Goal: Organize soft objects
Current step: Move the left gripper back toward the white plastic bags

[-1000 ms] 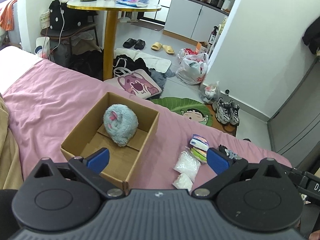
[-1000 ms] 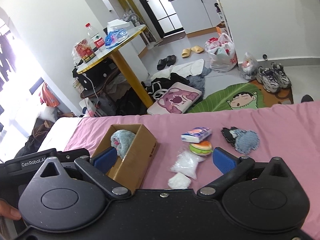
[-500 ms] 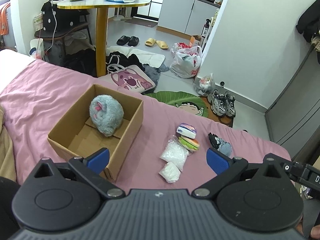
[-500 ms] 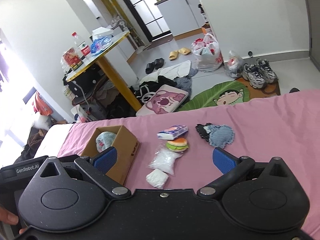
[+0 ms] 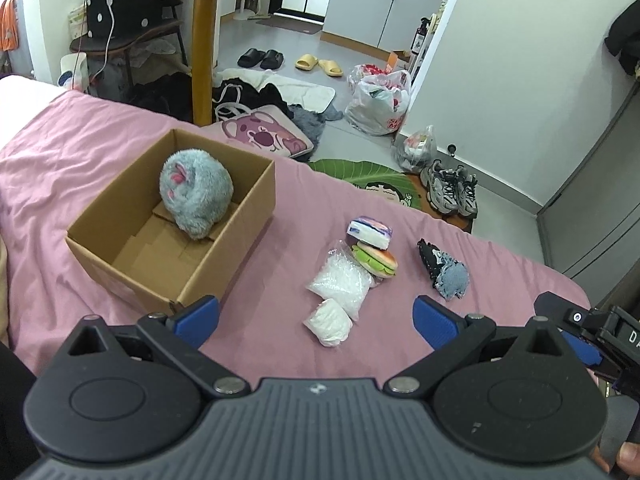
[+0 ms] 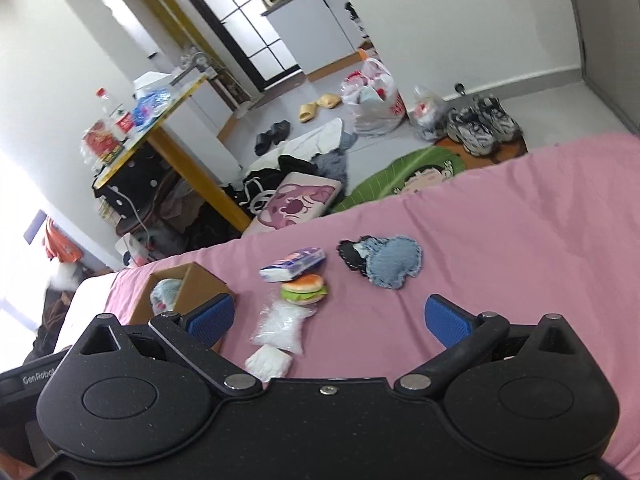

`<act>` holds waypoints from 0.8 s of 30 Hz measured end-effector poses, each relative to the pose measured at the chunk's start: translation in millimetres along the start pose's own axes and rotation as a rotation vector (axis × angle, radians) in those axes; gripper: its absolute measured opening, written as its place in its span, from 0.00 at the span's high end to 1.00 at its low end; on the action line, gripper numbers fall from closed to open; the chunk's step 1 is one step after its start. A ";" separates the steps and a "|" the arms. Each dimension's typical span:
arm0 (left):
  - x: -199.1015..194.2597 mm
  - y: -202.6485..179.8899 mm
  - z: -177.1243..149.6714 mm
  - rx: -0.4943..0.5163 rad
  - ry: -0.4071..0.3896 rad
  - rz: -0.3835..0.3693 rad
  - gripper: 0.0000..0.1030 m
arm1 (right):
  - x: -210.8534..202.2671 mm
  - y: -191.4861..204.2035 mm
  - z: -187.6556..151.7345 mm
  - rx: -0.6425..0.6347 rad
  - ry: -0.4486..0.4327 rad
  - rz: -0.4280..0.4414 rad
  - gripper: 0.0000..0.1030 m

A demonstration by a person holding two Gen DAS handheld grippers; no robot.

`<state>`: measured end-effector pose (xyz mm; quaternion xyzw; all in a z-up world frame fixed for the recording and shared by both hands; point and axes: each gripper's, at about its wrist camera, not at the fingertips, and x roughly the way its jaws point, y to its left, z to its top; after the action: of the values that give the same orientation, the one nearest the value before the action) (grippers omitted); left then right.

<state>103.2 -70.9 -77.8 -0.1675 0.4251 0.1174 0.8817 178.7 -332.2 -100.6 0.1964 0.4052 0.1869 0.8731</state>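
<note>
A pink bedsheet (image 5: 100,148) covers a bed, and on it sits an open cardboard box (image 5: 224,248) with its flaps folded inside, so its mouth faces up and things can be dropped straight in. One item is already inside: a grey plush toy (image 5: 196,194) with pink markings, curled against the far wall of the box, which leaves most of the floor bare for more. The other soft things lie loose on the sheet to the right of the box, likely gathered there within easy reach: a small tissue pack (image 5: 370,232) resting against a squishy toy burger (image 5: 376,262), a clear bag of white filling (image 5: 340,282) touching the burger, a small white pouch (image 5: 329,322) just beside that bag, and, a little apart, a denim fabric patch (image 5: 446,274) with a dark end; what the patch depicts is too small to tell. The left gripper (image 5: 316,316) hangs above the near edge of the bed, blue pads spread wide and holding nothing, aimed between the box and the pile. The right gripper (image 6: 328,318) is also spread and empty, tilted, with the white pouch and the filling bag lying between its fingers' line of sight, which suggests one of them may be the next pick.
</note>
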 end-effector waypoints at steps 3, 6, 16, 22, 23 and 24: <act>10.9 -3.2 -2.4 -0.003 0.011 0.014 0.01 | 9.3 -8.6 0.8 0.032 0.001 -0.004 0.01; 22.8 -5.4 -3.7 -0.003 0.030 0.010 0.02 | 20.4 -14.0 0.8 0.051 0.009 -0.003 0.01; 63.1 -10.5 -8.4 -0.031 0.063 0.031 0.06 | 55.2 -38.9 2.9 0.119 0.030 -0.055 0.03; 90.1 -15.9 -10.9 -0.025 0.098 0.032 0.14 | 77.8 -47.4 4.0 0.122 0.054 -0.089 0.05; 95.5 -17.0 -11.7 -0.022 0.108 0.035 0.17 | 82.0 -48.4 4.3 0.120 0.059 -0.090 0.06; 101.0 -17.5 -12.8 -0.024 0.119 0.037 0.19 | 85.7 -49.2 4.9 0.120 0.064 -0.088 0.07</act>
<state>162.0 -85.5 -161.5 -0.1768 0.4783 0.1287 0.8505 242.3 -333.6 -176.3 0.2245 0.4514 0.1300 0.8538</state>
